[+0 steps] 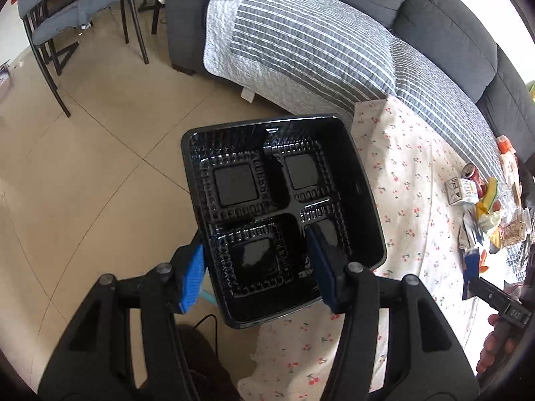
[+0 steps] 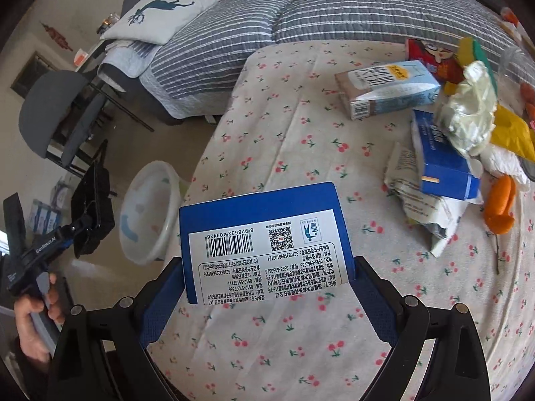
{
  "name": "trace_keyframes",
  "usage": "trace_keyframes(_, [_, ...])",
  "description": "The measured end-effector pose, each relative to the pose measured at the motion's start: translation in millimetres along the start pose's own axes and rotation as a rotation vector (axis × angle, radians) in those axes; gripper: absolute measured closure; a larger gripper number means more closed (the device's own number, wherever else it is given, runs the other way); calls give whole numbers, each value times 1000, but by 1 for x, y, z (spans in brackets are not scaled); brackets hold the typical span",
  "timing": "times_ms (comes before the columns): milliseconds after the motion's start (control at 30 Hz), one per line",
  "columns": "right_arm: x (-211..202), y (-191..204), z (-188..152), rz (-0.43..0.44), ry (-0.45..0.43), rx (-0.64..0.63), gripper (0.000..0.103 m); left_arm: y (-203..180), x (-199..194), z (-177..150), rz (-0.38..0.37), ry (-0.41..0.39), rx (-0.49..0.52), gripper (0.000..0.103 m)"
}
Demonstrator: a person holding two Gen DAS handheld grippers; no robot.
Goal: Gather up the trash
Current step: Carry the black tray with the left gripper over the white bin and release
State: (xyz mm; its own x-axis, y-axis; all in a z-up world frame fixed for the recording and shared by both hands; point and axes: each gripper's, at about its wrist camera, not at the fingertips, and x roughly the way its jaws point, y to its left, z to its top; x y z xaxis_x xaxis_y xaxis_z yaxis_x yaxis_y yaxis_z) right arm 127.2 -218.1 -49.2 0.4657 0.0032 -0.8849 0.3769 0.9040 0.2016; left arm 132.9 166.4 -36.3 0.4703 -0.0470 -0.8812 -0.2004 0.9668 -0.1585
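In the left wrist view my left gripper [image 1: 254, 244] is shut on a black plastic food tray [image 1: 277, 173] with several compartments. One blue pad [image 1: 192, 277] presses its outer wall and the other sits inside. The tray hangs over the tiled floor beside the table edge. In the right wrist view my right gripper [image 2: 267, 264] is shut on a blue box [image 2: 264, 234] with a white barcode label, held above the floral tablecloth [image 2: 301, 334]. That view also has the tray [image 2: 90, 214] at far left in the hand-held left gripper [image 2: 50, 244].
A white plastic basin [image 2: 150, 214] stands on the floor between table and tray. A trash pile lies at the table's right: a milk carton [image 2: 388, 90], another blue box [image 2: 444, 167], crumpled wrappers [image 2: 468, 113]. A sofa with a striped quilt [image 1: 301, 43] and chairs [image 1: 67, 16] stand behind.
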Motion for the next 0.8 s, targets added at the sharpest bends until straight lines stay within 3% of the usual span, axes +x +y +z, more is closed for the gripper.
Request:
trace_keyframes(233, [66,82,26,60,66,-67,5,37,-2,0,30,-4,-27,45])
trace_keyframes(433, [99,137,40,89,91,-114,4,63,2,0,59,4,-33,45])
trace_keyframes(633, [109,159,44,131,80,-115,0,72,4,0,47,19,-38,44])
trace_keyframes(800, [90,154,40,101,61,-126,0,66,7,-1,42,30,-21,44])
